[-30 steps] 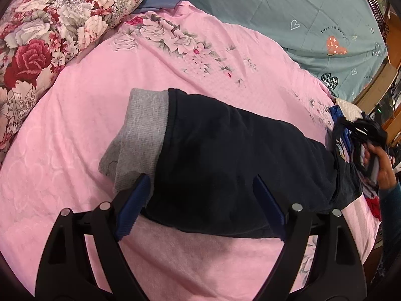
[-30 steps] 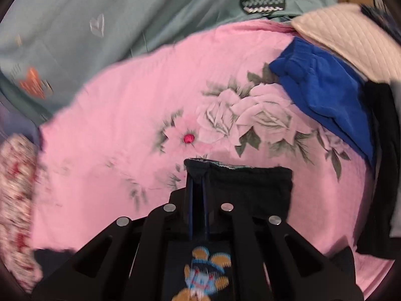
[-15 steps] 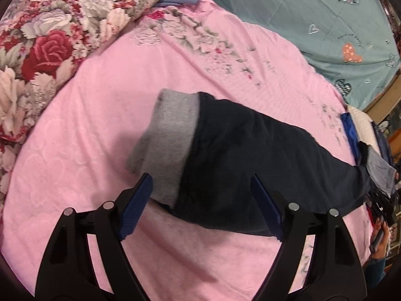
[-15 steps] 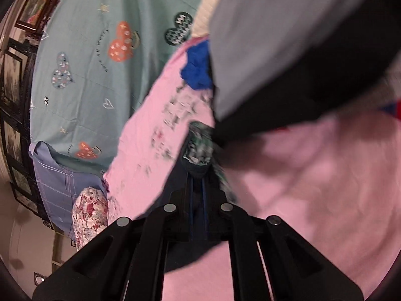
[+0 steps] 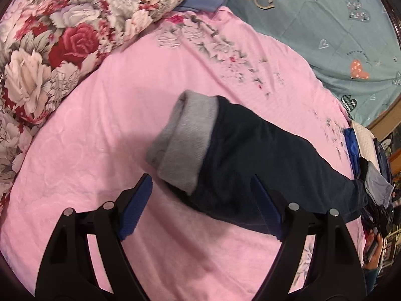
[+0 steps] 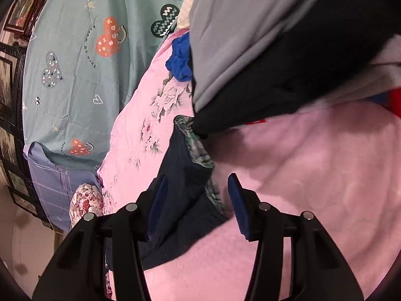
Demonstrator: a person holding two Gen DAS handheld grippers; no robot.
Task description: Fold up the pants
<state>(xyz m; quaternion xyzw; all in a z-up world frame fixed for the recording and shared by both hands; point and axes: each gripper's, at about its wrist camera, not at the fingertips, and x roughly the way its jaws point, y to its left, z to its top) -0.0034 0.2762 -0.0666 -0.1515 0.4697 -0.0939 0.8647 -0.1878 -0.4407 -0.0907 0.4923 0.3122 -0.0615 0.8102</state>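
Dark navy pants (image 5: 255, 163) with grey ribbed cuffs (image 5: 185, 140) lie on the pink bedspread (image 5: 105, 115), stretched from the middle toward the right. My left gripper (image 5: 200, 208) is open and empty, hovering just in front of the cuff end. In the right wrist view the waistband end of the pants (image 6: 185, 175), with a patterned inner lining, lies between the fingers of my right gripper (image 6: 198, 203), which is open and not clamping the cloth.
A floral quilt (image 5: 62, 37) lies at the left, a teal heart-print sheet (image 5: 338, 37) at the back. A pile of grey, black, blue and cream clothes (image 6: 275, 50) sits at the bed's right edge, close above my right gripper.
My right gripper has opened and let go of the waistband, which now rests on the bed. My left gripper has drawn back a little from the cuffs.
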